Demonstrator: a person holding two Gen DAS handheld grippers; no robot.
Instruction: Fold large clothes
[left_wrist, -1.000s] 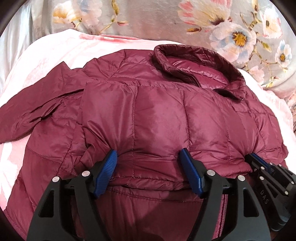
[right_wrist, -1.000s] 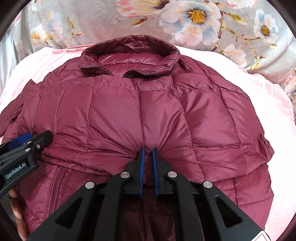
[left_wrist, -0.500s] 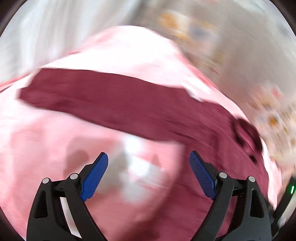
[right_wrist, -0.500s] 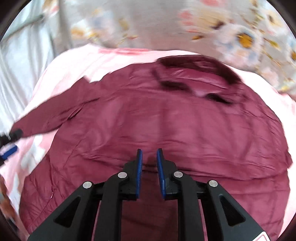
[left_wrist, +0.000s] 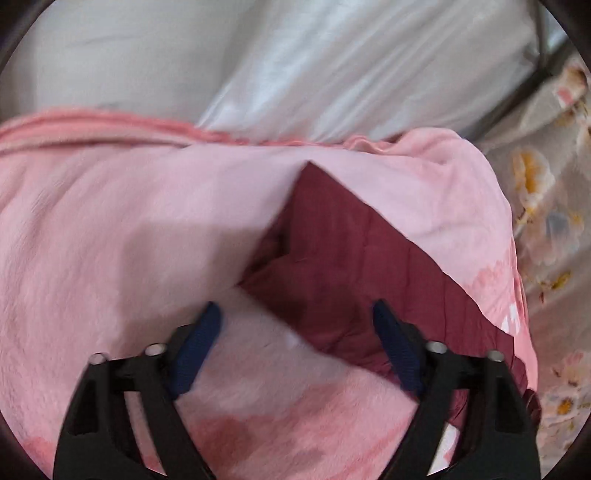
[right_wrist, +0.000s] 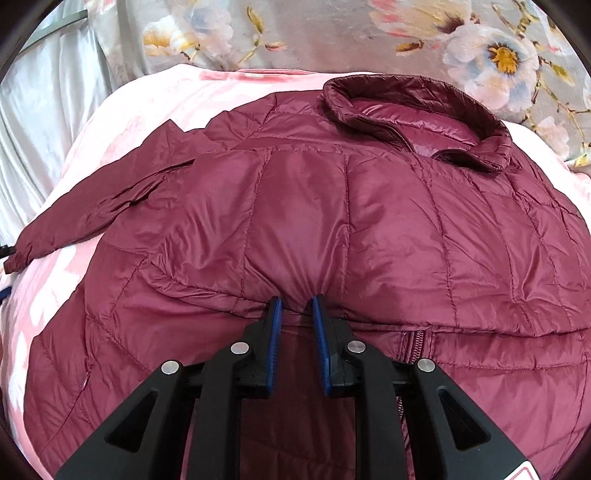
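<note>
Left wrist view: the left claw (left_wrist: 295, 343), spread with nothing between its pads and closing, hangs over the pink blanket (left_wrist: 110, 240) just near of the jacket sleeve (left_wrist: 332, 266), whose cuff end points far toward the grey sheet (left_wrist: 295, 66). Right wrist view: the maroon puffer jacket (right_wrist: 369, 221) lies on the pink blanket on the bed, collar (right_wrist: 417, 107) at the far right, its near part already folded up over the body; the right claw (right_wrist: 296, 306), nearly pressed together, pinches a pucker of that folded edge at the near centre, while the sleeve trails to the far left. The step in hand appears to be taking the sleeve: it is best gripped close to the cuff, through both layers, with the right claw keeping the fold pinned.
</note>
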